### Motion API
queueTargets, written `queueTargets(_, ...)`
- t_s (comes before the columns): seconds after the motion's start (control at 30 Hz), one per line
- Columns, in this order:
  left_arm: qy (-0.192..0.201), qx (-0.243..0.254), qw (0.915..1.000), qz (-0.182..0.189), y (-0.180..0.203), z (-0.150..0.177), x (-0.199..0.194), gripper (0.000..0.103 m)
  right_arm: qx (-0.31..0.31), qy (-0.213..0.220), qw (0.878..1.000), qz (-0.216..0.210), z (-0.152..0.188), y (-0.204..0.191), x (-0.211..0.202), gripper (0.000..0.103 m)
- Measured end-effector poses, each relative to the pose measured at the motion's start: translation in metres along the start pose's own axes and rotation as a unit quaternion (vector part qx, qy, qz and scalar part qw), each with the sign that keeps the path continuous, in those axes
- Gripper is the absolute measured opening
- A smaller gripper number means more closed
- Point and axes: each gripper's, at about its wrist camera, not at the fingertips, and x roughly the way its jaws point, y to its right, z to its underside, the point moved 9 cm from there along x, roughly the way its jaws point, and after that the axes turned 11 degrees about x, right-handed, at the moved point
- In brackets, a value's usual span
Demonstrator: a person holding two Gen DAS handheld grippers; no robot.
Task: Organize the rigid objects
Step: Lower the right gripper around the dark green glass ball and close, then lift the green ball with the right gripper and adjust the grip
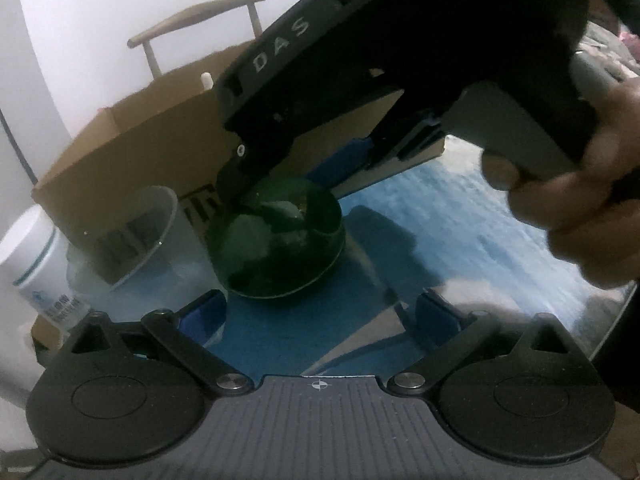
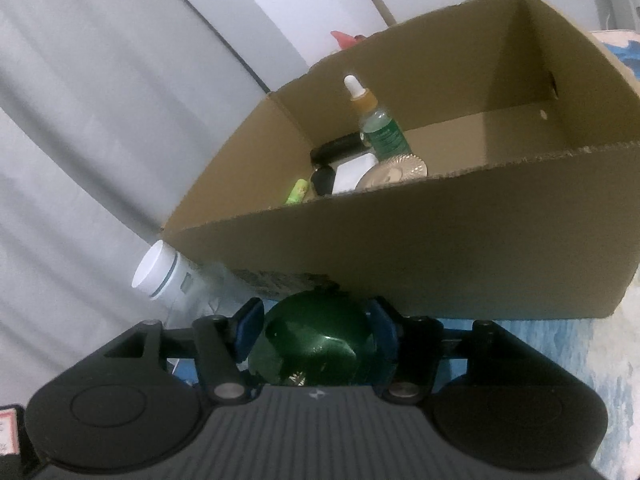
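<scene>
Right tongs [image 2: 316, 340] bracket a dark green bowl [image 2: 320, 344], one blue pad on each side; whether the pads press on it I cannot tell. That bowl sits on the blue counter [image 1: 460, 240], just in front of a cardboard box [image 2: 400, 248] holding a dropper bottle [image 2: 380, 128]. Left tongs [image 1: 320, 316] stand wide open, holding nothing, near the bowl.

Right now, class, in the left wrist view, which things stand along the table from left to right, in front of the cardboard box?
White jar → clear plastic cup → dark green bowl, with the right gripper reaching down onto it.
</scene>
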Motion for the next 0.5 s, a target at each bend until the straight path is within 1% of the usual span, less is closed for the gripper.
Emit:
queueTargets(0.17, 0.005, -0.003, 1.0, 0.003, -0.003, 0.003, -0.001, 0.102, 0.008, -0.012, 1.0, -0.004, 0.012, 0.002, -0.011, 0.062)
queueTargets(0.23, 0.005, -0.003, 1.0, 0.002, -0.002, 0.002, 0.0, 0.102, 0.012, -0.018, 1.0, -0.015, 0.019, 0.003, -0.019, 0.062)
queueTargets(0.3, 0.005, -0.007, 1.0, 0.002, -0.004, 0.003, 0.0, 0.102, 0.02, -0.01, 1.0, -0.018, 0.02, 0.006, -0.026, 0.062)
queueTargets(0.37, 0.004, -0.013, 0.9999, 0.004, -0.005, 0.003, 0.001, 0.102, 0.015, 0.007, 1.0, -0.004, 0.014, 0.009, -0.03, 0.062)
queueTargets(0.43, 0.005, -0.015, 0.9999, 0.001, -0.006, 0.003, 0.002, 0.102, 0.011, 0.017, 1.0, 0.009, 0.008, 0.009, -0.028, 0.062)
queueTargets(0.5, 0.008, -0.018, 0.9998, -0.002, -0.005, 0.004, 0.002, 0.102, 0.005, 0.018, 1.0, 0.005, 0.004, 0.006, -0.021, 0.062)
